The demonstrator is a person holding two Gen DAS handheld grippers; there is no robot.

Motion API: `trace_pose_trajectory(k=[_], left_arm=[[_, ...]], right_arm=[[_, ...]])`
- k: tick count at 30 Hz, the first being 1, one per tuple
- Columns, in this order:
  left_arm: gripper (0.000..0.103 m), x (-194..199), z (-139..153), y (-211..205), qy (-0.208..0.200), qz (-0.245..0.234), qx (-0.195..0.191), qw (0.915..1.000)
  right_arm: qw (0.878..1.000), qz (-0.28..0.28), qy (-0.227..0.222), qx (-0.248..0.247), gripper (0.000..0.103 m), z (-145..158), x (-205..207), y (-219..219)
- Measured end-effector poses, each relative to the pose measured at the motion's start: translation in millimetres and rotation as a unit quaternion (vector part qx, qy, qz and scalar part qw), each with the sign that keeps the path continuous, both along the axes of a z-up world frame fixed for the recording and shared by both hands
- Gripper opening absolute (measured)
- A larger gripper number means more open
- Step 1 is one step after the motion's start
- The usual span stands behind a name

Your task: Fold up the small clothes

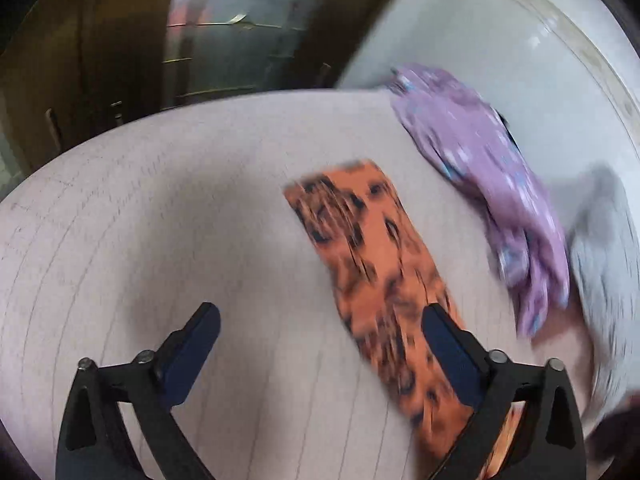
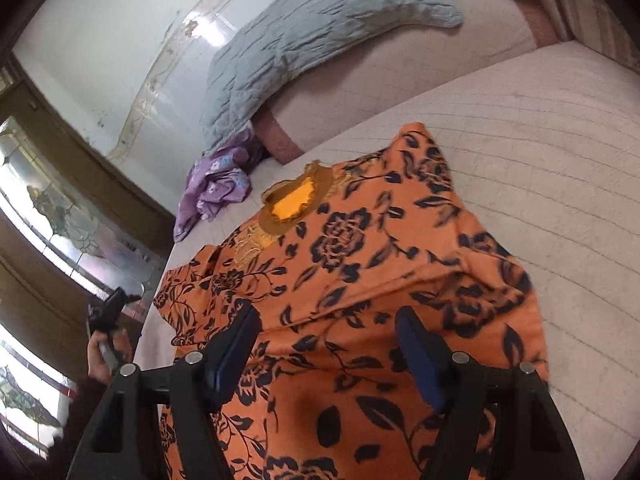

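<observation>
An orange top with a black flower print (image 2: pixel 360 264) lies spread on the pale quilted bed (image 2: pixel 552 168), its neckline towards the pillows. My right gripper (image 2: pixel 326 316) hovers over its lower half, jaws open, the cloth below them and not pinched. In the blurred left wrist view the same orange top (image 1: pixel 372 248) shows as a long strip. My left gripper (image 1: pixel 320 316) is open beside it. Its right finger (image 1: pixel 440 332) is over the strip's edge and its left finger is over bare bed (image 1: pixel 152 208). A crumpled purple garment (image 1: pixel 480 168) (image 2: pixel 216 184) lies beyond the orange top.
A grey quilted blanket (image 2: pixel 312 40) (image 1: pixel 600 248) lies over the pillows at the head of the bed. A dark wooden wardrobe with glass doors (image 1: pixel 224 40) (image 2: pixel 60 208) stands past the bed's edge. A hand (image 2: pixel 106 354) grips the other tool at the right wrist view's left edge.
</observation>
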State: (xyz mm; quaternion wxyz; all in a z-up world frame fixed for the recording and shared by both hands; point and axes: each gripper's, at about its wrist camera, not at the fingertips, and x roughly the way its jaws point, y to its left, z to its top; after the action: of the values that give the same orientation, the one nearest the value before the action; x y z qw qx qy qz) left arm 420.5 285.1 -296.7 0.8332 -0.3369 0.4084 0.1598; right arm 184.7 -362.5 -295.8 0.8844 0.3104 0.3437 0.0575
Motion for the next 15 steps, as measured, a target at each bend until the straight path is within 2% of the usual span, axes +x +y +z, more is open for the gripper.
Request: trace_pose_trajectory(k=[2, 4, 5, 7, 9, 12, 14, 15], left_arm=[[0.091, 16.7, -11.1, 7.6, 0.017, 0.005, -0.022, 0.9996], [0.068, 31.4, -28.1, 8.2, 0.040, 0.005, -0.045, 0.9982], [0.068, 35.0, -31.2, 6.5, 0.048, 0.007, -0.040, 0.9980], [0.068, 44.4, -27.5, -0.8, 0.037, 0.009, 0.000, 0.9993], [0.068, 57.9, -27.5, -7.2, 0.040, -0.003, 0.015, 0.9991], [0.068, 76.8, -29.6, -21.2, 0.048, -0.016, 0.073, 0.9960], [0.048, 83.9, -31.6, -25.6, 0.046, -0.026, 0.100, 0.9936], [0.028, 87.8, -32.1, -28.5, 0.050, -0.031, 0.119, 0.9912]], right_arm=[[1.000, 0.008, -0.005, -0.002, 0.073, 1.6, 6.4, 3.3], [1.000, 0.009, -0.005, -0.002, 0.073, 0.6, 11.0, 4.6], [1.000, 0.009, -0.003, -0.002, 0.073, -0.4, 12.3, 4.8], [1.000, 0.008, 0.000, -0.007, 0.073, -1.4, 14.1, 4.4], [1.000, 0.003, 0.002, -0.008, 0.073, -2.5, 14.5, 2.3], [1.000, -0.002, 0.005, -0.007, 0.073, -3.7, 15.4, -0.5], [1.000, -0.006, 0.006, -0.012, 0.073, -3.9, 16.0, -2.0], [1.000, -0.009, 0.006, -0.012, 0.073, -3.8, 16.3, -3.1]])
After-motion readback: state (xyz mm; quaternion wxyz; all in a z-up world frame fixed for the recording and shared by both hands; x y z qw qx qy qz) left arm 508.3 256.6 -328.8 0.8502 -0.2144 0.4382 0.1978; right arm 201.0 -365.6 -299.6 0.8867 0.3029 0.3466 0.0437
